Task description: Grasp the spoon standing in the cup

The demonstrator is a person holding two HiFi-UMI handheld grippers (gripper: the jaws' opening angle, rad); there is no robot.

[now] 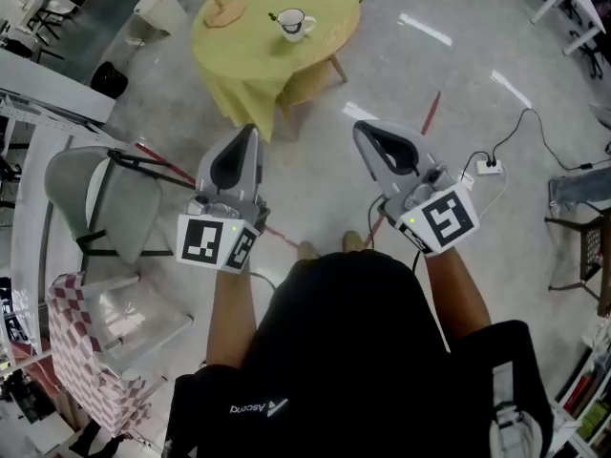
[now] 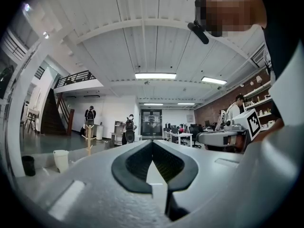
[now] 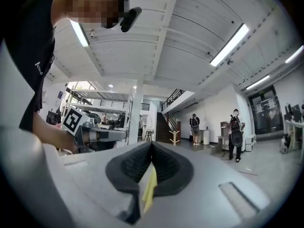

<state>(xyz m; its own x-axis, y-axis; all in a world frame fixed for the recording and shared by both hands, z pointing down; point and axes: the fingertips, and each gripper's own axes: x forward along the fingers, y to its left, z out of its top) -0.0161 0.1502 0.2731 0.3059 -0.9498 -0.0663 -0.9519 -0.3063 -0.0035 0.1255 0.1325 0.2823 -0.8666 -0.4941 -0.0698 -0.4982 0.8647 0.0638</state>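
Currently, your holdings stand as follows.

1. Left gripper [image 1: 250, 132]: jaws pressed together, the black pads meeting tip to tip, nothing between them. It is held low in front of your body and points toward the table; its marker cube faces the head camera.

2. Right gripper [image 1: 362, 128]: jaws likewise fully closed and empty. It is level with the left gripper and well apart from it, also pointing forward, with its marker cube near your wrist.

3. Cup [image 1: 295, 25]: white, with a handle, upright on the round table [image 1: 243, 60] under a yellow-green cloth. It stands toward the far middle of the tabletop, well ahead of both grippers.

4. Spoon [image 1: 278, 16]: standing in the cup, its handle leaning out over the rim toward your left. Neither gripper touches it.

5. Wooden stand [image 1: 223, 6]: on the same table, left of the cup and apart from it.

6. Floor items: a grey chair [image 1: 100, 198] to your left, a seat with a red-and-white checked cover [image 1: 81, 351] nearer you on that side, a white power strip [image 1: 490, 167] with cables to your right, and a white bin [image 1: 158, 6] beyond the table's left edge.

7. Background, seen from the gripper views: two people with backpacks [image 3: 236, 132] standing far off near a staircase.
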